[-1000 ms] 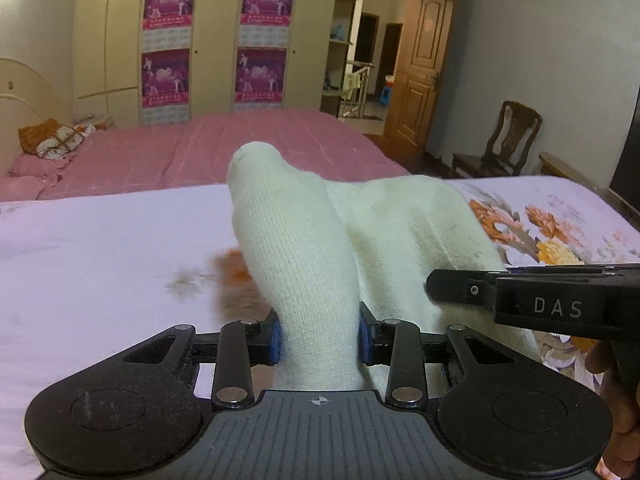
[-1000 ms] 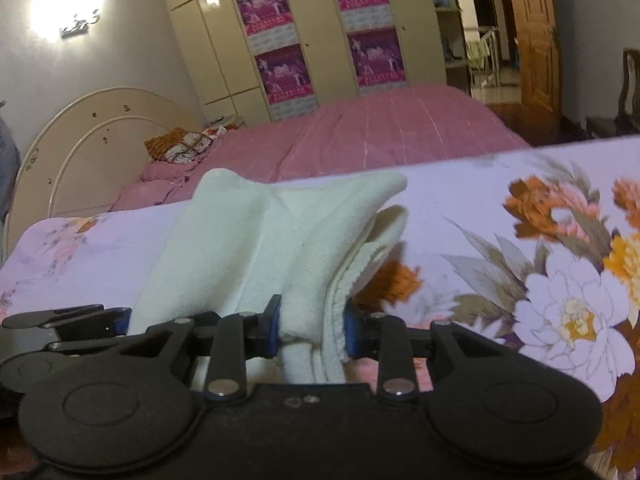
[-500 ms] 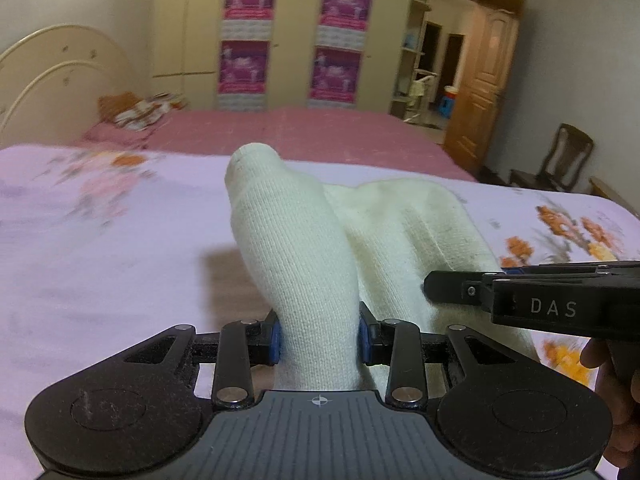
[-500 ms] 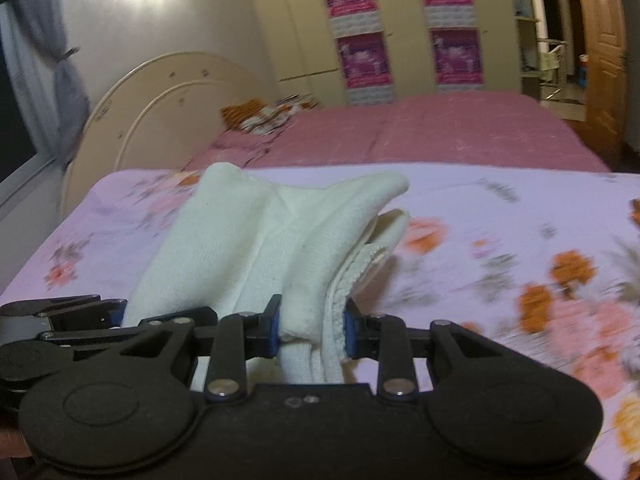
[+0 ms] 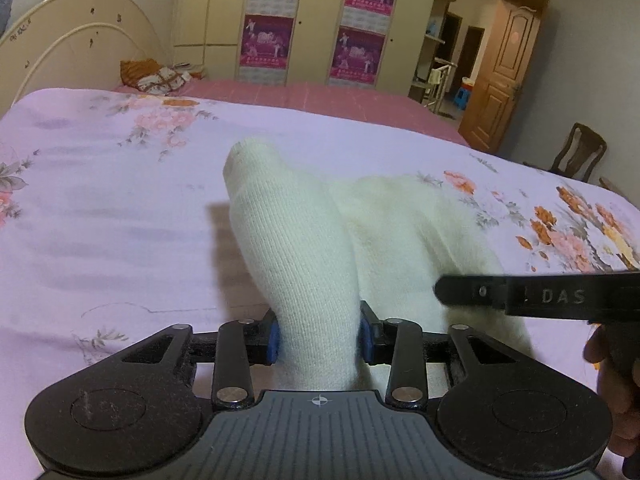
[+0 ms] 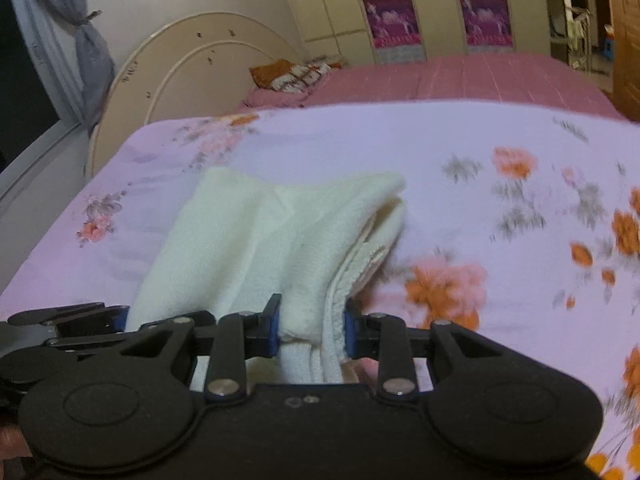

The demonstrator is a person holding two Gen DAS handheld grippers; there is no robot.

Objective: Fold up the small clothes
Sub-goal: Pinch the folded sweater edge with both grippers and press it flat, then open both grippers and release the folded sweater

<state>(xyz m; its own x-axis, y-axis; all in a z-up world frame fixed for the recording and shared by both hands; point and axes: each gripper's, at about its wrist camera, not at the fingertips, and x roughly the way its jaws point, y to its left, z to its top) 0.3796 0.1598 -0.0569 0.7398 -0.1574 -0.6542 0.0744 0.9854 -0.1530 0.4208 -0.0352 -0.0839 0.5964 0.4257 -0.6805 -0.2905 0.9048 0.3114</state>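
Note:
A cream knitted garment hangs between my two grippers above the floral bedsheet. My left gripper is shut on one bunched end of it, which sticks up past the blue pads. My right gripper is shut on the other end, where several folded layers show. In the left wrist view the right gripper crosses in from the right, close beside the cloth. In the right wrist view the left gripper's fingers show at the lower left.
The lilac floral sheet spreads below and ahead. Behind it lies a pink bed with a cream headboard and a pillow. Wardrobes with posters, a wooden door and a chair stand farther back.
Both grippers have swung left together with the garment still held. The view now takes in the headboard side of the bed. The grips have not changed.

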